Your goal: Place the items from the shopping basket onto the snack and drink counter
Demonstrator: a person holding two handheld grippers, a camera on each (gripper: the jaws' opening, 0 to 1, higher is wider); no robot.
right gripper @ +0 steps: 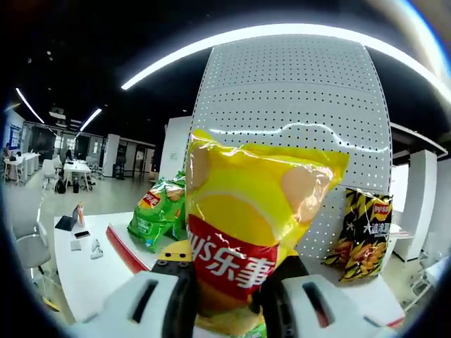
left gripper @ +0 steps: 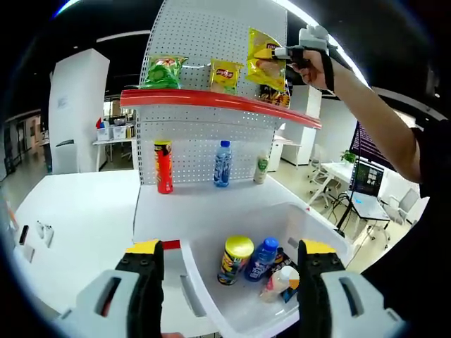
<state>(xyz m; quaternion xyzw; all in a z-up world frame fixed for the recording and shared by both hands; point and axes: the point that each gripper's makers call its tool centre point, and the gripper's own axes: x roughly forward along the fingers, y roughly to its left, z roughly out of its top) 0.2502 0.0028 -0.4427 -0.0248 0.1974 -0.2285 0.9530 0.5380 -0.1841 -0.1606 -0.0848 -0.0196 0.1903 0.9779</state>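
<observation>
Right gripper [right gripper: 225, 299] has its two jaws closed on the lower part of a yellow chip bag [right gripper: 257, 232], which stands upright between them with its red band of lettering just above the jaws; in the left gripper view that same gripper [left gripper: 282, 55] is held up by a person's hand [left gripper: 313, 60] at the top shelf level, the yellow bag [left gripper: 266, 58] pressed against the pegboard above the red shelf [left gripper: 211, 100]; left gripper [left gripper: 229, 282] hangs with its jaws wide apart and nothing between them, over the near edge of the white shopping basket [left gripper: 320, 225]; inside the basket lie a yellow can [left gripper: 235, 259], a blue-capped bottle [left gripper: 262, 258] and a white bottle with an orange cap [left gripper: 280, 282], close together at the bottom; beyond the basket, on the white counter [left gripper: 84, 211], stand a red tube of crisps [left gripper: 163, 166], a blue water bottle [left gripper: 223, 163] and a small pale bottle [left gripper: 261, 169], all upright against the pegboard panel [left gripper: 204, 42]; up on the red shelf sit a green chip bag [left gripper: 163, 72] and a smaller yellow bag [left gripper: 225, 76]; in the right gripper view the green bag [right gripper: 158, 215] lies to the left of the held one and a black-and-yellow bag [right gripper: 365, 236] leans on the pegboard [right gripper: 296, 91] to its right; farther off is an open office with desks and chairs.
</observation>
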